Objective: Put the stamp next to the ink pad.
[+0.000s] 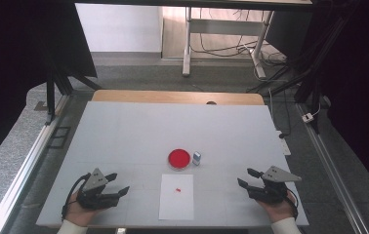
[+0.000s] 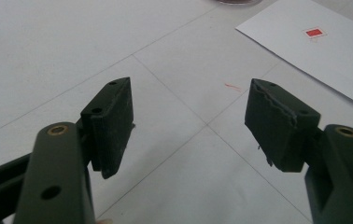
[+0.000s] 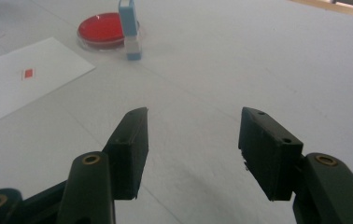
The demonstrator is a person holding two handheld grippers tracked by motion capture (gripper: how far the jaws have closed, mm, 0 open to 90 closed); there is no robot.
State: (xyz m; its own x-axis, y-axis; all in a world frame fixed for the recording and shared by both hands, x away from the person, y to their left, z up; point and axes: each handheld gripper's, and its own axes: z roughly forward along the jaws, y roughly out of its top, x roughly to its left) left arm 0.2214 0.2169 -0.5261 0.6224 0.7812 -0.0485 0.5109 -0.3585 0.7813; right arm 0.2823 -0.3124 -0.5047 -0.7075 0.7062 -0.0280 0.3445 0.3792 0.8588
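A round dish with red contents sits mid-table, and a small blue-and-white vial stands upright just to its right. Nearer the front lies a white paper sheet bearing a tiny red square. My left gripper rests low at the front left, open with nothing between its jaws. At the front right my right gripper is open and empty too, pointing toward the dish and vial.
The white table top reaches back to a wooden edge. Dark frame posts and cables stand beyond it on the floor. A faint red mark lies on the table between my left jaws' far ends.
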